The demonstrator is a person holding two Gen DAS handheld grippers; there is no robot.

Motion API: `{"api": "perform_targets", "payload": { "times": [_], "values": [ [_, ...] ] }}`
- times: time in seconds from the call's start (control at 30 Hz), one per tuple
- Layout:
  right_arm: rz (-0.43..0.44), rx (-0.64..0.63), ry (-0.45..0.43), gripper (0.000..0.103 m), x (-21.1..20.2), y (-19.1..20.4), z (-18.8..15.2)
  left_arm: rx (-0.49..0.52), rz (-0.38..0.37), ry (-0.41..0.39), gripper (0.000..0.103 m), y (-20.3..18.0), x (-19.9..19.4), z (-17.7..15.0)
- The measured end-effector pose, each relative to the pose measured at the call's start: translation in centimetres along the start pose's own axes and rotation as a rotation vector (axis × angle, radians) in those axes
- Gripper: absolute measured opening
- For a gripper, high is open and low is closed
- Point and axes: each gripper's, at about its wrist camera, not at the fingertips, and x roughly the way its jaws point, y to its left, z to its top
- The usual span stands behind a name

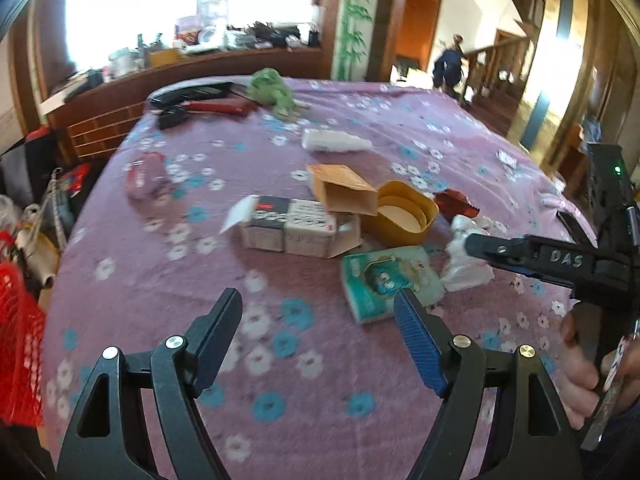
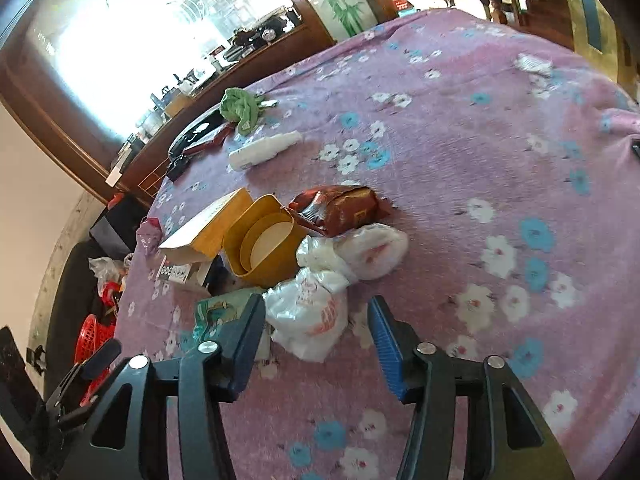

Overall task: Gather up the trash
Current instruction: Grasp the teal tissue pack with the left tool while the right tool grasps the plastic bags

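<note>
Showing only rightward: brown wrapper [image 2: 340,208] whole.

Daylight flooded in through the window [image 1: 192,4], blown out to white glare. The bedspread [image 1: 360,128] was evenly lit, shadows faint. Motion blur softened everything; fisheye bending curved the edges.

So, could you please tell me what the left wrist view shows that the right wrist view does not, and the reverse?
Only the left wrist view shows the right gripper from the side, reaching in beside white plastic bags, plus the hand holding it.

Only the right wrist view shows the brown snack wrapper in full and the right gripper's open jaws from behind.

Both show the yellow tub, the tan box, the white bottle, the green cloth and the teal packet on the floral cover.
</note>
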Motion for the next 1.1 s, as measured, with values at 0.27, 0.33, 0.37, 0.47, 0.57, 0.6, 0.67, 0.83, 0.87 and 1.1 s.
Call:
{"api": "perform_targets", "payload": {
  "times": [0.27,0.33,0.37,0.47,0.57,0.6,0.67,0.83,0.87,1.1],
  "values": [
    [0.127,0.023,0.051,0.032,1.8,-1.1,0.6,0.085,-0.084,0.041,0.078,-2.0,2.2,1.3],
    [0.137,0.015,0.010,0.030,0.8,-1.3,0.5,0.120,-0.109,0.049,0.078,-2.8,2.6,1.5],
    [0.145,0.013,-0.006,0.029,0.3,-1.2,0.5,0.141,-0.123,0.055,0.078,-3.3,3.0,1.6],
    [0.152,0.008,-0.056,0.029,-1.5,-1.6,0.5,0.192,-0.137,0.066,0.078,-4.3,4.0,2.2],
    [0.147,-0.002,-0.082,0.029,-2.8,-2.0,0.4,0.261,-0.154,0.100,0.078,-5.3,5.6,2.6],
    [0.148,-0.002,-0.086,0.029,-3.2,-2.2,0.3,0.282,-0.152,0.106,0.078,-5.5,6.2,2.7],
    [0.155,-0.002,-0.089,0.029,-3.9,-2.5,0.0,0.304,-0.159,0.132,0.078,-5.6,7.2,2.9],
    [0.166,0.000,-0.095,0.029,-4.7,-3.1,-0.4,0.239,-0.212,0.214,0.078,-4.6,9.0,3.2],
    [0.167,-0.001,-0.097,0.029,-4.8,-3.2,-0.4,0.234,-0.232,0.222,0.078,-4.7,8.8,2.9],
    [0.165,-0.035,-0.113,0.029,-5.5,-3.2,-0.8,0.332,-0.342,0.269,0.081,-7.4,5.0,-1.1]
  ]
}}
